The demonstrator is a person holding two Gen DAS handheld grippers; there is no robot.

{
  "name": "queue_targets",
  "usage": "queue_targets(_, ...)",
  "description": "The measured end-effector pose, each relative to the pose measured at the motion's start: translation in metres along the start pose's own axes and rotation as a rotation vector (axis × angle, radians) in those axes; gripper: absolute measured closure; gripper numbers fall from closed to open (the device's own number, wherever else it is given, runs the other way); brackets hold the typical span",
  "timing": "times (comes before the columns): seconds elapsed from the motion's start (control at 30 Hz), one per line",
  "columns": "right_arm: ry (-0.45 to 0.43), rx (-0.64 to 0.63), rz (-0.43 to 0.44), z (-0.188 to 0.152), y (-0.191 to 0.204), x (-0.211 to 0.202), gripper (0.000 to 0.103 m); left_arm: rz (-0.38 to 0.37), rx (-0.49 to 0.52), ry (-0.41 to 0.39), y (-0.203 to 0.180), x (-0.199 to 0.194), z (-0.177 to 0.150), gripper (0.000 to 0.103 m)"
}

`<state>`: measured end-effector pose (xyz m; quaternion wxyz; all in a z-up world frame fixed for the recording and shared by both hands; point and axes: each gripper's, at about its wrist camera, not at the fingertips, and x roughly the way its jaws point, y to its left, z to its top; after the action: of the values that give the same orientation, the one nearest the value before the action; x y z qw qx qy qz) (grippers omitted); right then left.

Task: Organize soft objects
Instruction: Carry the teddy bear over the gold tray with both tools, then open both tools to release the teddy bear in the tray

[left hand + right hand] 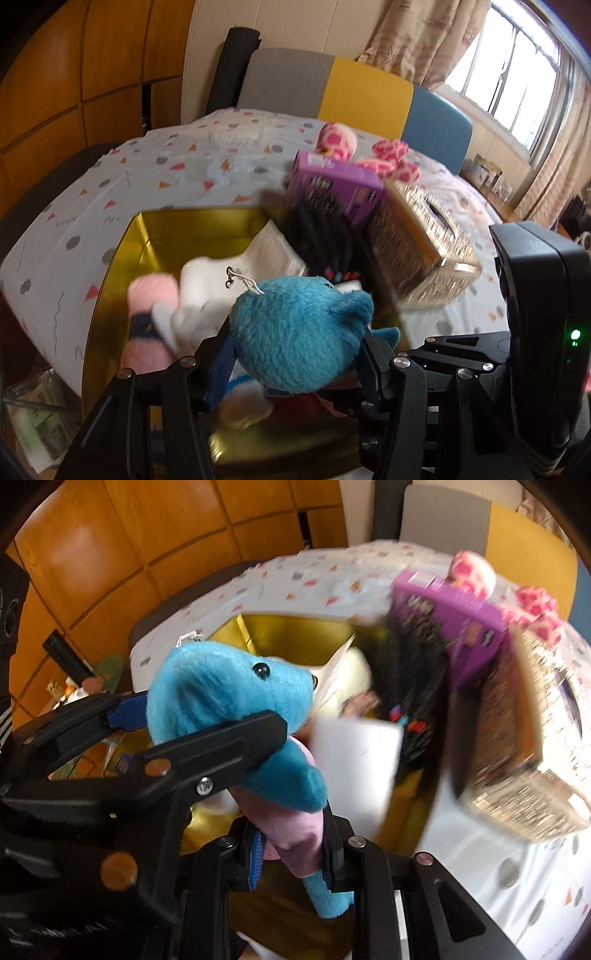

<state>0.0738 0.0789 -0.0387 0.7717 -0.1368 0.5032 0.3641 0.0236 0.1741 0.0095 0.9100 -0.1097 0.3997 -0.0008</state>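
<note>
A blue plush toy (299,332) with a black bead eye and a pink belly (229,686) is held above a gold box (162,236) that stands on the bed. My left gripper (295,354) is shut on the toy's head. My right gripper (291,849) is shut on its lower body. The left gripper (207,720) also shows in the right wrist view, clamped around the head. Inside the gold box (295,635) lie a pink-and-white soft toy (155,302), white items and a black furry thing (317,229).
A purple box (340,184) and a glittery tissue box (421,236) stand right of the gold box. Pink spotted plush toys (369,151) lie behind them on the patterned bedsheet (147,177). A grey, yellow and blue headboard (354,88) and wooden cupboards lie beyond.
</note>
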Motion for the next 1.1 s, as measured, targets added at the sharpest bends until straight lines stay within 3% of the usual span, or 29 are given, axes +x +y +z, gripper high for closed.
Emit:
queue_targets(0.17, 0.051, -0.01, -0.028, -0.013, 0.014, 0.021, 0.079, 0.027, 0.008, 0.012, 0.009, 0.007, -0.02, 0.034)
queue_targets(0.47, 0.022, -0.01, -0.138, -0.015, 0.011, 0.021, 0.077, 0.075, 0.019, -0.056, 0.009, -0.003, -0.025, 0.007)
queue_targets(0.57, 0.011, -0.001, -0.169, -0.016, 0.008, 0.017, 0.074, 0.086, 0.016, -0.073, 0.009, -0.008, -0.024, 0.005)
queue_targets(0.63, -0.001, 0.007, -0.194, -0.017, 0.006, 0.013, 0.064, 0.1, 0.014, -0.09, 0.009, -0.014, -0.023, 0.001)
queue_targets(0.8, -0.03, 0.035, -0.201, -0.023, 0.003, 0.003, 0.057, 0.127, -0.009, -0.132, 0.015, -0.027, -0.02, 0.0)
queue_targets(0.9, -0.051, 0.058, -0.197, -0.028, -0.001, -0.003, 0.044, 0.146, -0.021, -0.145, 0.019, -0.032, -0.019, 0.0)
queue_targets(1.0, -0.081, 0.076, -0.198, -0.035, -0.002, -0.016, 0.044, 0.165, -0.028, -0.156, 0.021, -0.037, -0.02, 0.0)
queue_targets(1.1, -0.121, 0.095, -0.208, -0.04, 0.0, -0.025, 0.037, 0.182, -0.038, -0.173, 0.022, -0.043, -0.02, 0.0)
